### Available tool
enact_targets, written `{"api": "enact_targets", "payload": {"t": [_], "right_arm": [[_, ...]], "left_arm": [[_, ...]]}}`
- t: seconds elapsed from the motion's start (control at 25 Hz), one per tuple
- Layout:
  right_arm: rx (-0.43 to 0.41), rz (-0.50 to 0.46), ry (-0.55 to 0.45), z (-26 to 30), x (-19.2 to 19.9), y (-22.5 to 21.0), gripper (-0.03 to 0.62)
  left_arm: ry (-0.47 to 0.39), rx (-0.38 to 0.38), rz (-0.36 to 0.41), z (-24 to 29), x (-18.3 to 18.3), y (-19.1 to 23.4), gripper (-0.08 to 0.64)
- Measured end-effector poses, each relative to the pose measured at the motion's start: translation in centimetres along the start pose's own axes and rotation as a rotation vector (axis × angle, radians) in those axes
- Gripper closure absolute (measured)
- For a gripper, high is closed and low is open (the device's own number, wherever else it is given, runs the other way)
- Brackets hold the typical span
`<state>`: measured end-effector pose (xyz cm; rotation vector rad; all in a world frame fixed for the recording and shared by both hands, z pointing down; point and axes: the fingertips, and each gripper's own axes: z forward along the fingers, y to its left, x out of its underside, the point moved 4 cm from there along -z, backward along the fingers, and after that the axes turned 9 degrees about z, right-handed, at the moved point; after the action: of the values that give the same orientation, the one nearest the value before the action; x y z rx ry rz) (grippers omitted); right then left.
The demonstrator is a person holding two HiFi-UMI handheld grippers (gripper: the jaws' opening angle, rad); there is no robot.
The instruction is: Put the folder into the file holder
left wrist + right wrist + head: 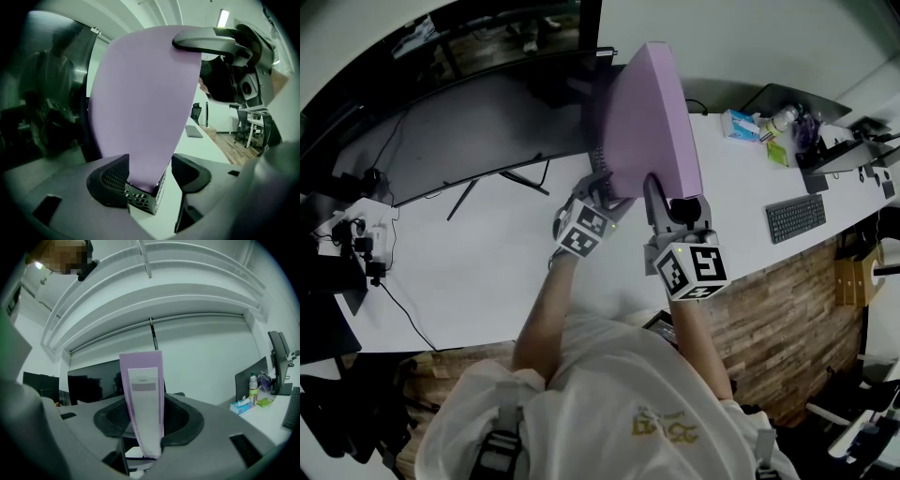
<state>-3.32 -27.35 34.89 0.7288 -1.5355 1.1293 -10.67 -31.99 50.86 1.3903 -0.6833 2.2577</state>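
White desk (pixel 487 272) carries a curved monitor (pixel 469 131) along the back, a black mesh file holder (pixel 143 197) in front of it, and a keyboard (pixel 795 217), tissue box (pixel 739 125) and bottle (pixel 783 117) off right.

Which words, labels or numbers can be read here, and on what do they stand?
Nothing can be read for certain.
White spine label on the folder: print blurred.
Gold shirt emblem: too small.
Print on tissue box and bottle: too small.

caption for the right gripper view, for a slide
Right gripper shut on the white-labelled spine of a thick purple folder, with a wide dark monitor behind.
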Motion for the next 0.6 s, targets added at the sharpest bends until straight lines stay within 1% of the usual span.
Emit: {"api": "enact_targets", "payload": {"t": [0.6], "right_arm": [[-0.002,-0.002,0.063,2.2,1.7,-0.5,0.397]], "left_arm": [[0.043,0.009,-0.010,0.8,1.7,0.4,0.267]]}}
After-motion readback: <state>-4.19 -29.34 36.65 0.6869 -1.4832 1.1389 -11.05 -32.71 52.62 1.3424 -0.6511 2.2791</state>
